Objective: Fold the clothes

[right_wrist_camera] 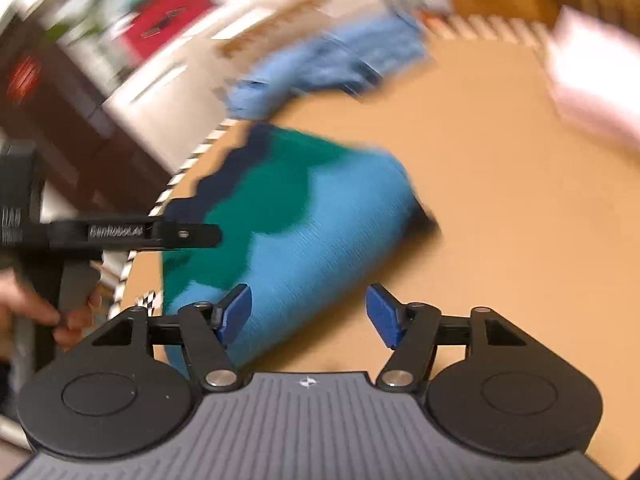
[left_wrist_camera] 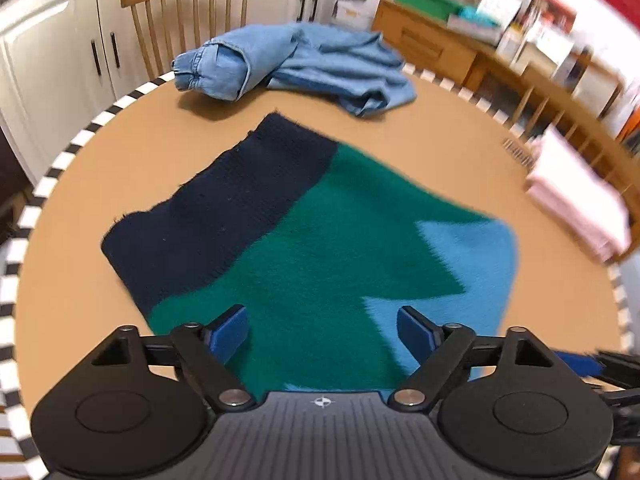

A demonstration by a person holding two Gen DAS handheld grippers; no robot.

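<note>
A folded knit sweater (left_wrist_camera: 304, 236) in navy, green and light blue lies flat on the round tan table (left_wrist_camera: 440, 120). My left gripper (left_wrist_camera: 322, 330) hovers over its near edge, open, with nothing between the blue pads. In the blurred right wrist view the same sweater (right_wrist_camera: 304, 220) lies ahead and to the left. My right gripper (right_wrist_camera: 310, 314) is open above the sweater's near corner and bare table. The left gripper (right_wrist_camera: 120, 236) shows at the left of that view, held by a hand (right_wrist_camera: 48, 312).
A crumpled denim garment (left_wrist_camera: 296, 64) lies at the table's far side, in front of a wooden chair (left_wrist_camera: 192, 8). A folded pink cloth (left_wrist_camera: 580, 200) sits at the right edge. The table rim (left_wrist_camera: 52, 176) is striped black and white. White cabinets and a cluttered wooden sideboard stand behind.
</note>
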